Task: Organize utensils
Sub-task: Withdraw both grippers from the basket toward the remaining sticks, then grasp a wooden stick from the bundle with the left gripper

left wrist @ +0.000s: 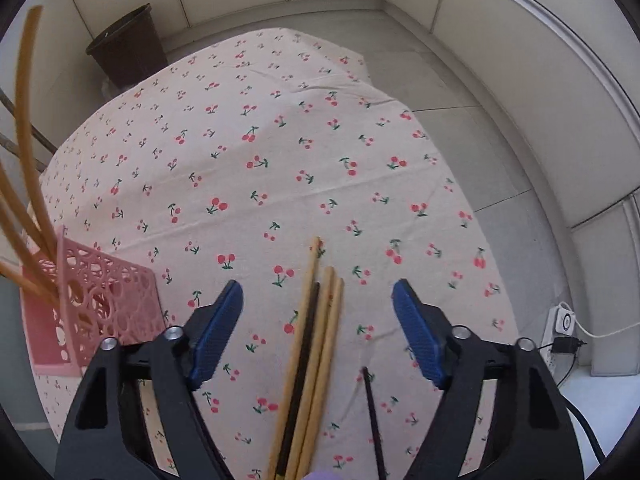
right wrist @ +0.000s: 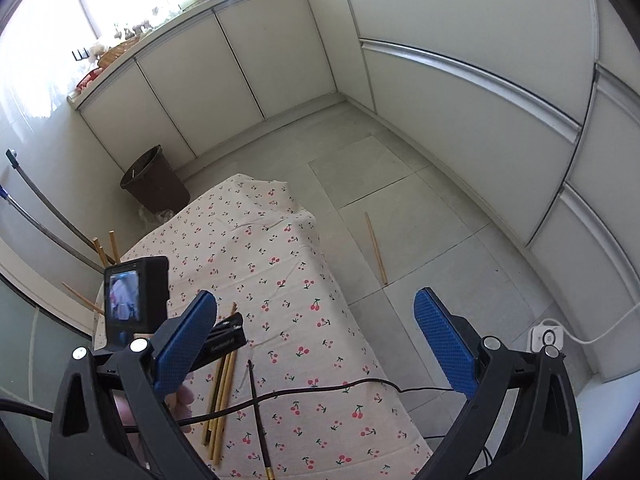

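Observation:
Several wooden chopsticks (left wrist: 316, 344) and one black one lie bunched on the cherry-print tablecloth (left wrist: 248, 168), between the open fingers of my left gripper (left wrist: 318, 300), which hovers just above them. A second black chopstick (left wrist: 372, 416) lies alone to their right. A pink perforated holder (left wrist: 104, 300) at the left holds several wooden chopsticks (left wrist: 24, 184) upright. My right gripper (right wrist: 316, 320) is open and empty, higher up, over the table's right edge. From there I see the bunch (right wrist: 224, 388), the lone black chopstick (right wrist: 258, 412) and the left gripper (right wrist: 224, 336).
One wooden chopstick (right wrist: 376, 248) lies on the tiled floor right of the table. A brown bin (right wrist: 154, 184) stands beyond the table's far corner. A black cable (right wrist: 320, 390) crosses the cloth. A white power strip (right wrist: 548, 336) sits on the floor at the right. Cabinets line the walls.

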A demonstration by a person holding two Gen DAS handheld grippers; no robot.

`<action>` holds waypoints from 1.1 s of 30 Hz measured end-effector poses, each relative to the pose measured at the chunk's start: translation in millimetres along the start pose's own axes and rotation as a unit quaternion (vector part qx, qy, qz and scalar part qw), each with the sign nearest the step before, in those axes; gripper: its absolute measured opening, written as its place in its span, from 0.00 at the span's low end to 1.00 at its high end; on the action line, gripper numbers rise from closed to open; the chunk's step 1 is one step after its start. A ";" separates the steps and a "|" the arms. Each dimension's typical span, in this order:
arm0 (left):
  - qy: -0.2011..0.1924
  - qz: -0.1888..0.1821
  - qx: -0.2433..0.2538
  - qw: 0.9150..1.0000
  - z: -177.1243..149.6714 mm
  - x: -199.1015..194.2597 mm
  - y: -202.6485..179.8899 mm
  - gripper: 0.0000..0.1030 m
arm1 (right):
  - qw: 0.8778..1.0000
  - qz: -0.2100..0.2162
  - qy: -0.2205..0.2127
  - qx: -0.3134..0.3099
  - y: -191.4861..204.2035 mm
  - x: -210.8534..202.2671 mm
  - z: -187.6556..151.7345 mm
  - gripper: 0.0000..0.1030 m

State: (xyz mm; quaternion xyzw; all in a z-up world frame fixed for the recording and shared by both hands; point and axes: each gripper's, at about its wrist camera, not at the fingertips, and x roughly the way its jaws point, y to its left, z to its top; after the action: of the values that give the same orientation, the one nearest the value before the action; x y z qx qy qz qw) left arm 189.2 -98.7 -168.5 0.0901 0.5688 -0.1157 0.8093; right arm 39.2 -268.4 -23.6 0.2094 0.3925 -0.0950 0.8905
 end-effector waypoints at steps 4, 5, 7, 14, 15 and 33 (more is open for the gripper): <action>0.009 -0.007 -0.033 0.999 7.5 21.2 12.6 0.46 | 1.000 0.011 0.015 0.003 -0.4 4.5 -0.8 0.93; 0.009 -0.006 -0.039 0.999 8.9 23.3 13.8 0.42 | 1.000 0.014 0.019 0.007 -1.2 5.6 -1.0 0.93; 0.010 -0.002 -0.048 0.999 11.0 27.5 18.2 0.36 | 0.999 0.021 0.027 0.016 -3.9 7.8 -0.5 0.93; 0.018 0.002 -0.045 0.999 12.6 31.9 26.3 0.23 | 0.994 0.052 0.070 0.062 -14.6 24.7 -3.8 0.93; 0.017 0.006 -0.036 0.999 13.7 34.8 23.3 0.22 | 0.994 0.051 0.074 0.062 -14.1 26.3 -4.7 0.93; -0.122 -0.009 0.043 0.992 -67.5 -85.6 18.2 0.04 | 0.992 0.023 0.123 -0.022 27.9 95.8 -24.2 0.93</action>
State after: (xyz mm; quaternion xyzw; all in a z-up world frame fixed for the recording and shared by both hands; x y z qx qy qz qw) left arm 105.9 -55.3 -110.3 0.1046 0.4612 -0.1578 0.8669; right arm 97.0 -233.1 -100.7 0.2090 0.4961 -0.0390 0.8419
